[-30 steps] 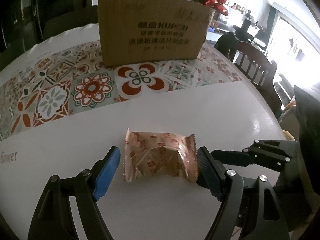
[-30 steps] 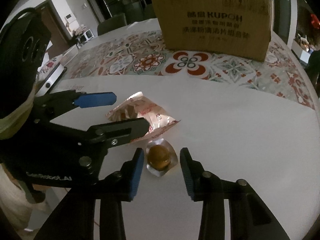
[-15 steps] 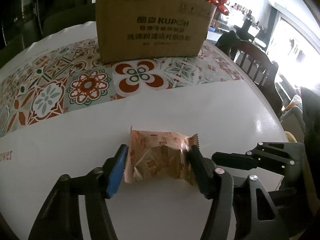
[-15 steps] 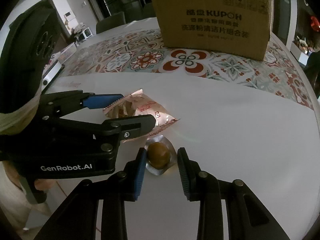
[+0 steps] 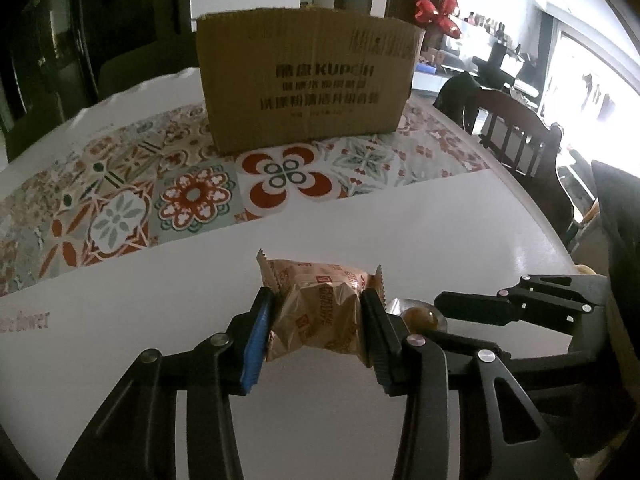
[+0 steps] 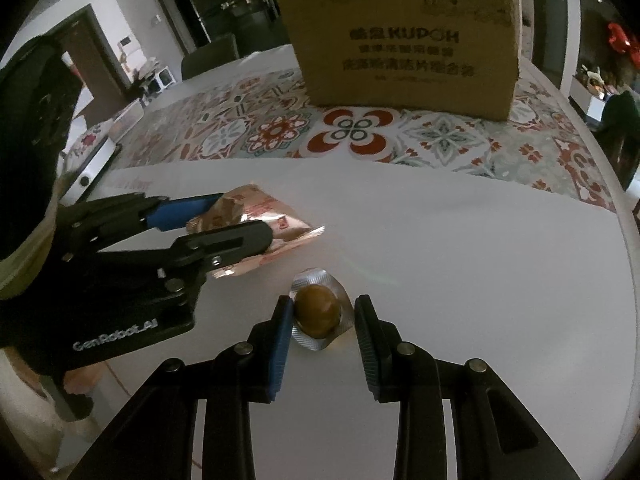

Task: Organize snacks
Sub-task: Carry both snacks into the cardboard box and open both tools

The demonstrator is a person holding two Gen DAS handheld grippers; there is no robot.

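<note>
White surface (image 5: 140,360) with a patterned tile runner (image 5: 120,208) across it; cardboard box (image 5: 308,76) stands on the runner at the far side. Left hand-held gripper (image 5: 316,320) has just been closing, pads now pinching the crinkled snack packet (image 5: 316,308) at both ends, near the front edge. Right hand-held gripper (image 6: 322,320) is narrowly open, straddling the foil-wrapped candy (image 6: 318,310) just right of the packet; the left pad looks to touch it, the right stands clear.

On the desk (image 5: 460,216), a wrapped snack packet (image 5: 320,312) lies left of a small foil-cupped sweet (image 6: 318,312); the cardboard box (image 5: 308,76) stands behind them on the patterned runner (image 5: 120,208).
</note>
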